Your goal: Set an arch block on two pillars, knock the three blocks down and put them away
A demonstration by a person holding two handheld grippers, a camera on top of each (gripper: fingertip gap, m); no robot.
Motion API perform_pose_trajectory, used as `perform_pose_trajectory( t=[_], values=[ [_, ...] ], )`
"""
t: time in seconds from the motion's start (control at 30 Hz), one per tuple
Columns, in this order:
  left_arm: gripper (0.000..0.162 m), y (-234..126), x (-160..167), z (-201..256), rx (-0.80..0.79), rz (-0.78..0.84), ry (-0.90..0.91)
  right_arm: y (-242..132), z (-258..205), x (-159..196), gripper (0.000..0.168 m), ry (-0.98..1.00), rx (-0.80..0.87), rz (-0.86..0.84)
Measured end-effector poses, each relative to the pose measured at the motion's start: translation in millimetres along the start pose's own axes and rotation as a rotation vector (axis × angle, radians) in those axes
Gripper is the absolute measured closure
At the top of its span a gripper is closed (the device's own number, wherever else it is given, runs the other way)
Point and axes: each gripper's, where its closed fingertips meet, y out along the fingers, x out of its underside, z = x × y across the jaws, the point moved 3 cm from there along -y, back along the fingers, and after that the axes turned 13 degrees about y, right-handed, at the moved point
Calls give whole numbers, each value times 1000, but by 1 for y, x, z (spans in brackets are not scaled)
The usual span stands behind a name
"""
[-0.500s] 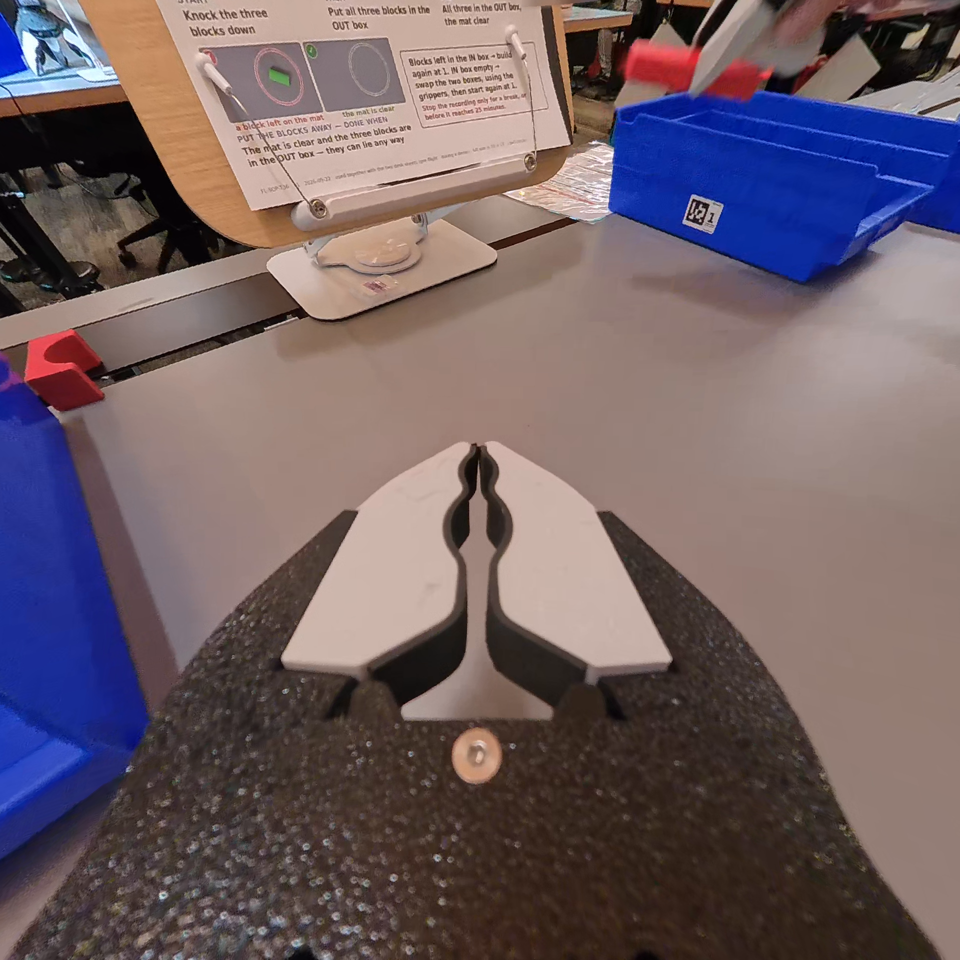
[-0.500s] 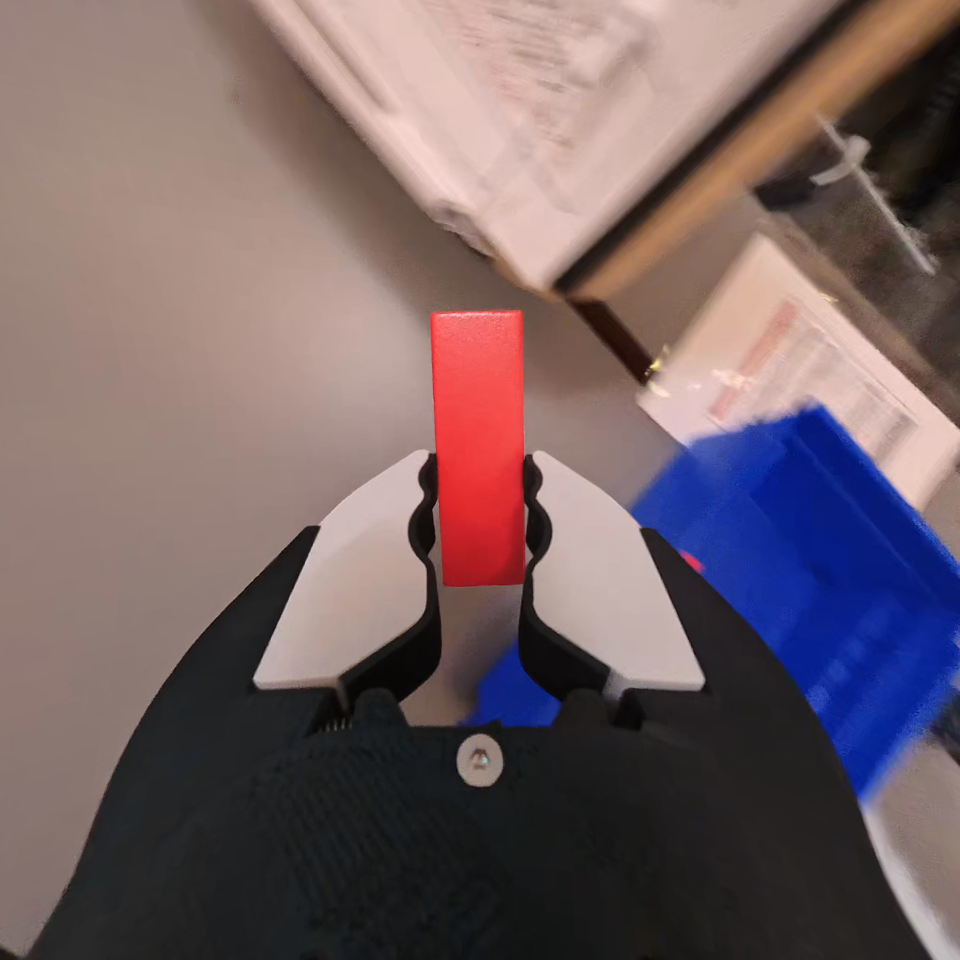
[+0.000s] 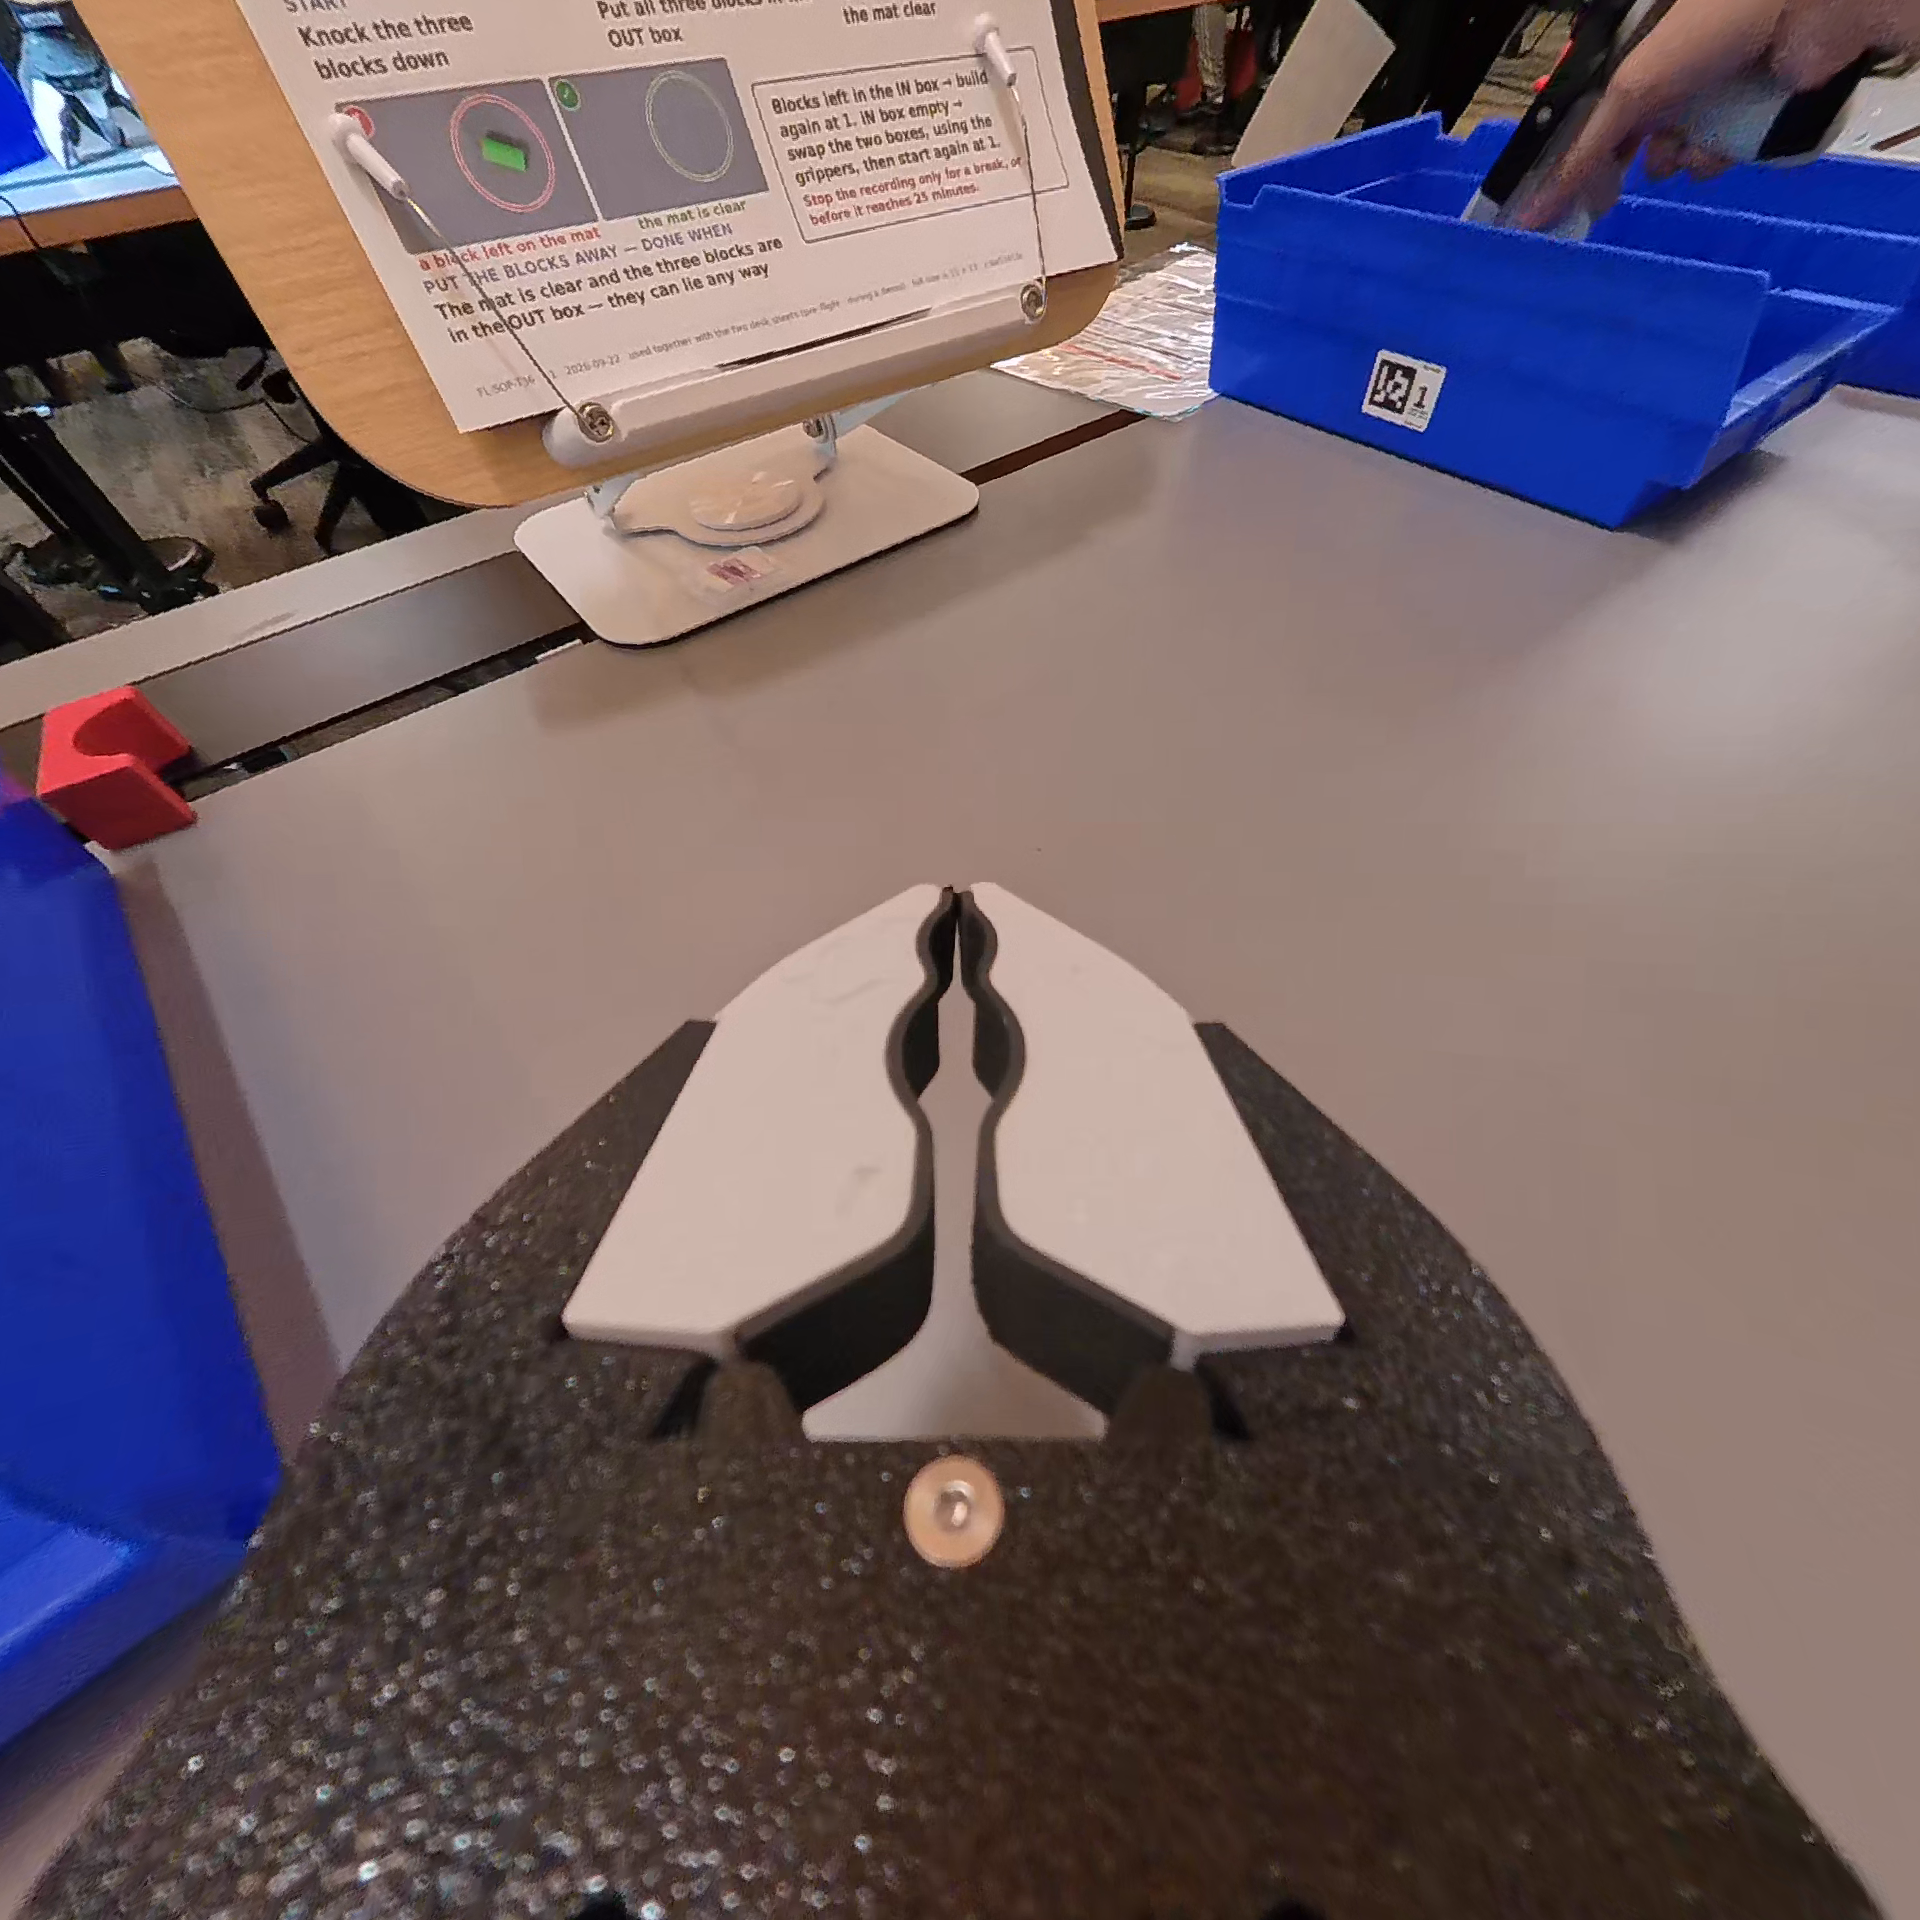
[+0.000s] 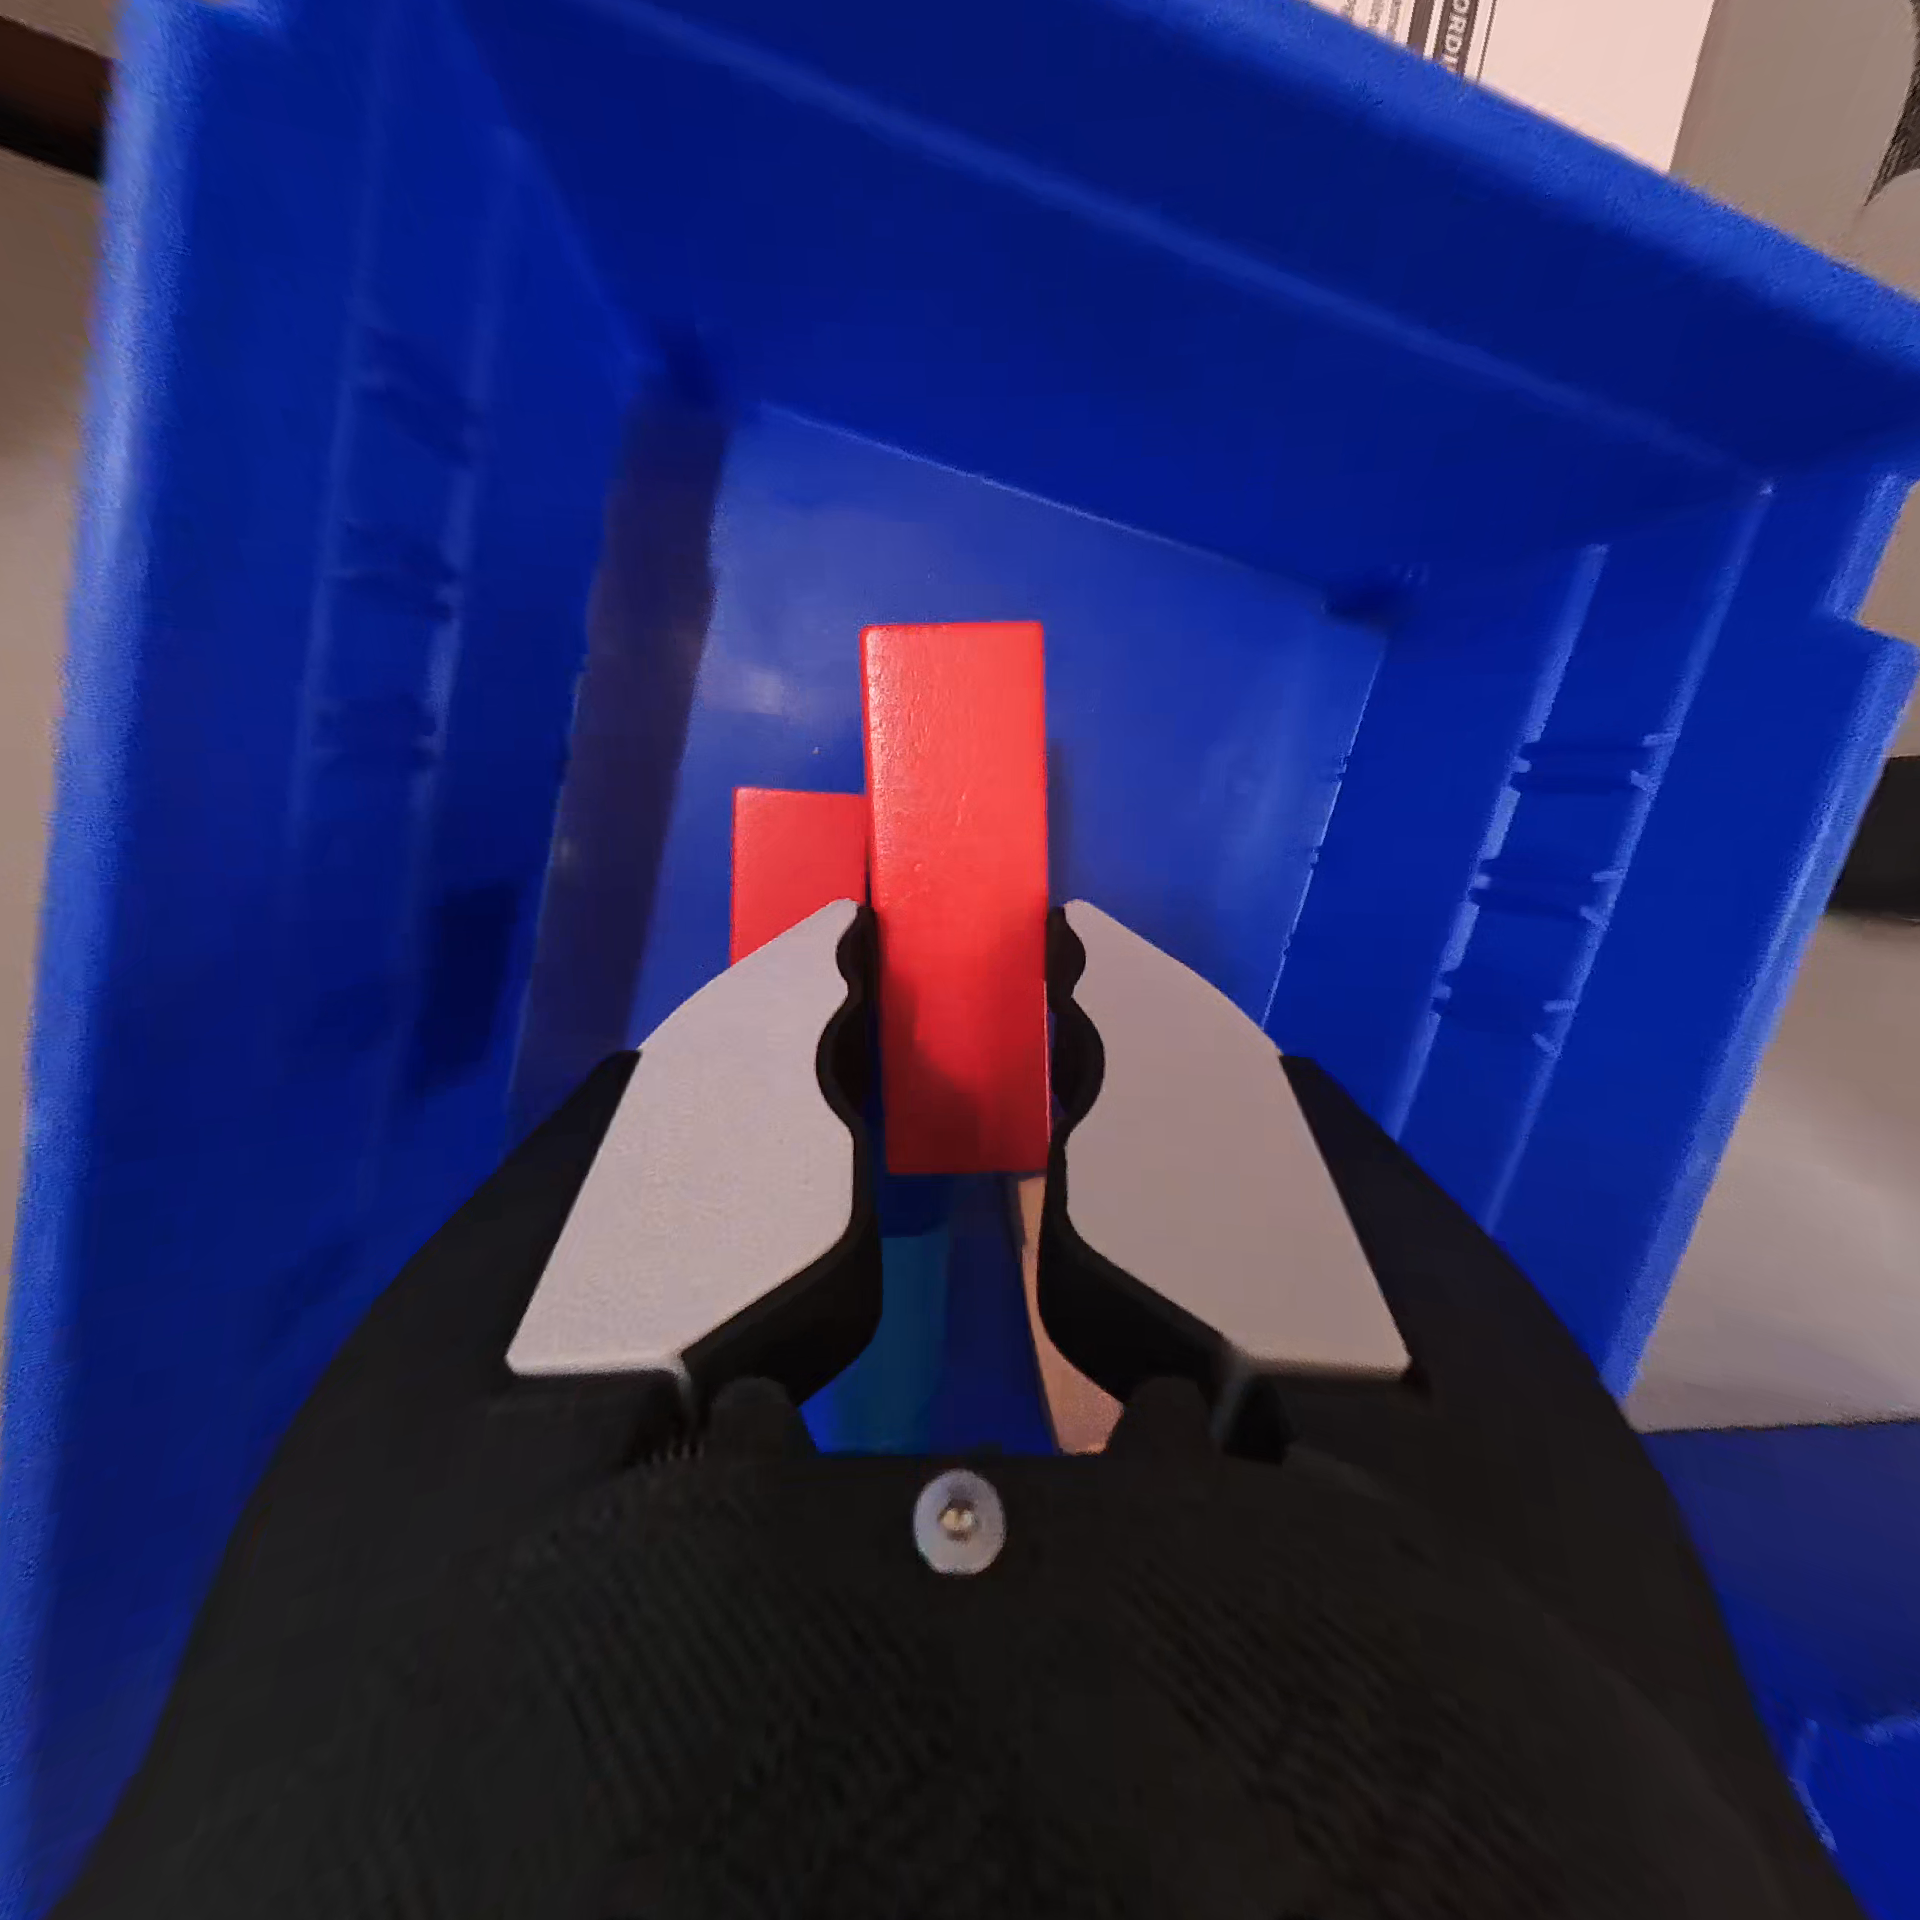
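My right gripper (image 4: 954, 909) is shut on a long red block (image 4: 956, 821) and points down into a blue bin (image 4: 312, 623). A second red block (image 4: 795, 868) lies on the bin floor just left of the held one. In the left wrist view the same blue bin (image 3: 1538, 343) stands at the far right of the grey table, with the right gripper (image 3: 1538, 187) and a hand reaching into it; the held block is hidden there. My left gripper (image 3: 954, 894) is shut and empty, low over the grey table (image 3: 1351, 831).
A wooden stand with an instruction sheet (image 3: 665, 208) stands on a white base at the table's far edge. A red notched block (image 3: 109, 764) sits at the far left. Another blue bin (image 3: 94, 1247) is close on the left. A plastic sleeve (image 3: 1132, 343) lies behind the stand. The gap from one gripper's tips to the other's is roughly 60 cm.
My right gripper has carried the red block from above the table down into the blue bin. My left gripper has stayed shut and barely moved.
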Motion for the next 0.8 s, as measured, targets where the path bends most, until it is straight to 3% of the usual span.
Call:
perform_pose_trajectory(
  t=[0.27,0.3,0.4,0.53,0.67,0.8],
  values=[
    [162,10,7,6,31,-18,-13,36,14,6,135,46,-39,-17],
    [162,12,8,8,38,-23,-15,37,14,6,128,44,-44,-9],
    [162,16,12,9,48,-36,-15,31,15,2,110,61,-64,30],
    [162,17,15,9,61,-35,-37,-7,1,-13,105,36,-119,106],
    [162,15,13,6,63,-19,-56,-82,-75,-19,109,-186,-219,169],
    [162,12,13,2,65,-3,-77,-142,-228,22,114,-588,-502,137]
  ],
)
